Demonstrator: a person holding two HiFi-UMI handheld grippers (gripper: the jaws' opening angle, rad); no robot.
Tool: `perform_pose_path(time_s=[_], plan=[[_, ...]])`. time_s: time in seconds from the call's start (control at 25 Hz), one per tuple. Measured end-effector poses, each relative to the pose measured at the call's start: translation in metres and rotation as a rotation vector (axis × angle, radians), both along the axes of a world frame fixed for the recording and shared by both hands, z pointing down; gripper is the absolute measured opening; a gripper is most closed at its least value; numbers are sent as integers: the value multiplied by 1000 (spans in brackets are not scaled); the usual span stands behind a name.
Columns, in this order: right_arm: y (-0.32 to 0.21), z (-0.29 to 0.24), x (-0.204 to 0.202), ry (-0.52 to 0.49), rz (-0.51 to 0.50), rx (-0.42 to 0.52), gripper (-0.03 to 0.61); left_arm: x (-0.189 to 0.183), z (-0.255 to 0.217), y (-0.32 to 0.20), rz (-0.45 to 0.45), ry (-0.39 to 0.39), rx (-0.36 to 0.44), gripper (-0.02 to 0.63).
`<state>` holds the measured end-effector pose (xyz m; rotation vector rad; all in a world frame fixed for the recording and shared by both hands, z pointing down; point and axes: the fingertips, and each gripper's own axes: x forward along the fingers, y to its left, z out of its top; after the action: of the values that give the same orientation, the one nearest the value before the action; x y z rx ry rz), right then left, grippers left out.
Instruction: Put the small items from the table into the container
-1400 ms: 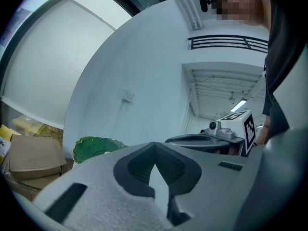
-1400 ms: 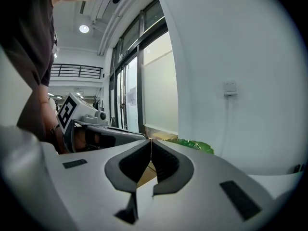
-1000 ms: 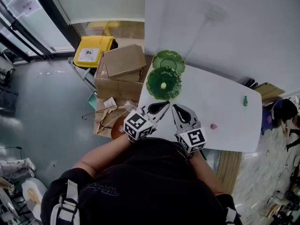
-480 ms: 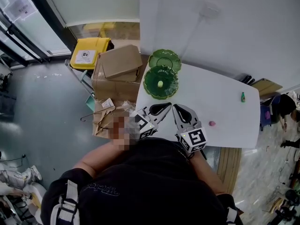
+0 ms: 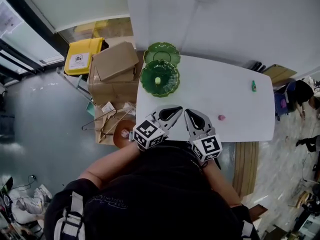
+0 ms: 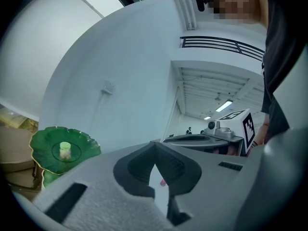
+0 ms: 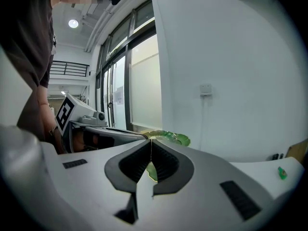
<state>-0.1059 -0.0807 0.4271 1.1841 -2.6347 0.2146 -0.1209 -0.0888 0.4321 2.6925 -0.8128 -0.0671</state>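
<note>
Two green leaf-shaped plates stand at the white table's [image 5: 235,96] far left: one [image 5: 161,52] behind, one [image 5: 159,78] in front holding a small yellow-green item [image 5: 158,80]. A pink item [image 5: 221,117] lies near the front right of the table. By the far right edge sits a small green item [image 5: 254,86]. My left gripper [image 5: 172,110] and right gripper [image 5: 192,115] hover side by side over the table's front edge, both shut and empty. The left gripper view shows the plate [image 6: 62,148] at its left. The right gripper view shows the green item [image 7: 282,173] at its far right.
Cardboard boxes [image 5: 112,66] and a yellow bin [image 5: 82,56] stand on the floor left of the table, with wire hangers [image 5: 102,126] below them. A white wall [image 5: 240,19] runs behind the table. Dark objects [image 5: 300,96] crowd the floor at the right.
The table and plates have slid up and left in the head view. Both grippers stay shut and side by side, now farther from the front plate.
</note>
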Motion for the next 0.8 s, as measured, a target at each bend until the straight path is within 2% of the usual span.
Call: perform_pose_path(time_s=[0.28,0.56,0.8], plan=[[26,5,83,-34,152,4,20,86,8,23,156,-30,-8,5],[77,-1,200,-81,310,26,20,202,3,71,311,-66,13,5],[135,-5,298,-93,386,42,19,302,0,118,384,-72,24,5]])
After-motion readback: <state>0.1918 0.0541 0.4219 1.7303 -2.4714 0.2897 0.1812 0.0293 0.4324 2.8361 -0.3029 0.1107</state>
